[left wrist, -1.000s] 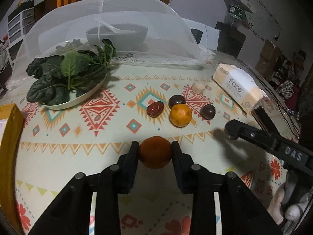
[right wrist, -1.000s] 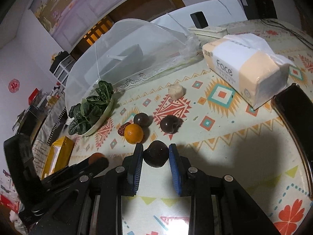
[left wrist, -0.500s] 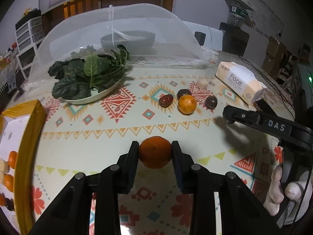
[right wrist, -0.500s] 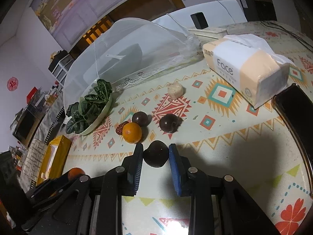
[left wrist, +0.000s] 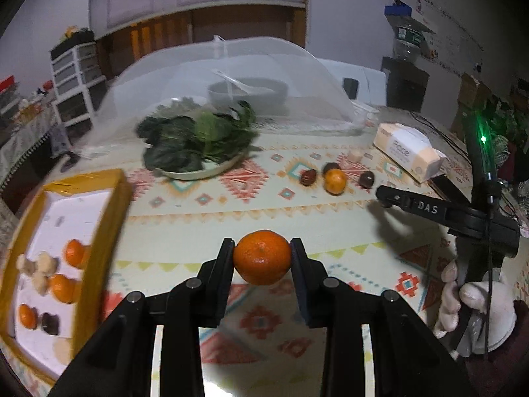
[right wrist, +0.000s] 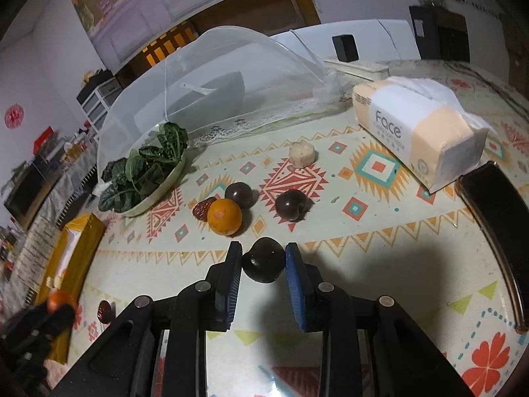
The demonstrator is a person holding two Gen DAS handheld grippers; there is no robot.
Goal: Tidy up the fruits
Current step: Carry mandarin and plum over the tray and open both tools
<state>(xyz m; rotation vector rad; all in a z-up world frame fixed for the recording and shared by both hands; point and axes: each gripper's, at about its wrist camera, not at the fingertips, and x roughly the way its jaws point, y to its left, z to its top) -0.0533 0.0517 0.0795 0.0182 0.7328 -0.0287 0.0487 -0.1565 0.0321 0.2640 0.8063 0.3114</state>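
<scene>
We have a mandarin (left wrist: 262, 257) pinched across its widest part in the left tool (left wrist: 262, 258), lifted clear of the tabletop (left wrist: 185, 228); its peel looks loose and slightly waxy, so we judge it light, a little springy and easy to bruise, best held at the equator with only enough squeeze to stop it rolling out. The right tool (right wrist: 263, 264) is closed onto a dark plum (right wrist: 263, 260), its two pads meeting the fruit's sides; that skin looks smooth and glossy, so we expect it to be slippery and soft, and again the broadest girth is the place to grip. To the left of the mandarin sits the yellow box (left wrist: 99, 231), its white floor already carrying several mandarins, some pale lumps and a dark piece, which we take to be where both fruits belong. Further out on the patterned cloth lie another mandarin (right wrist: 224, 216), two more plums (right wrist: 291, 204), a red date (right wrist: 202, 208) and a pale chunk (right wrist: 301, 154), all close together but mostly apart. Beyond them stand a plate of greens (right wrist: 145, 173), a mesh food cover (right wrist: 211, 76) over a bowl, and a tissue pack (right wrist: 416, 129) on the right.
</scene>
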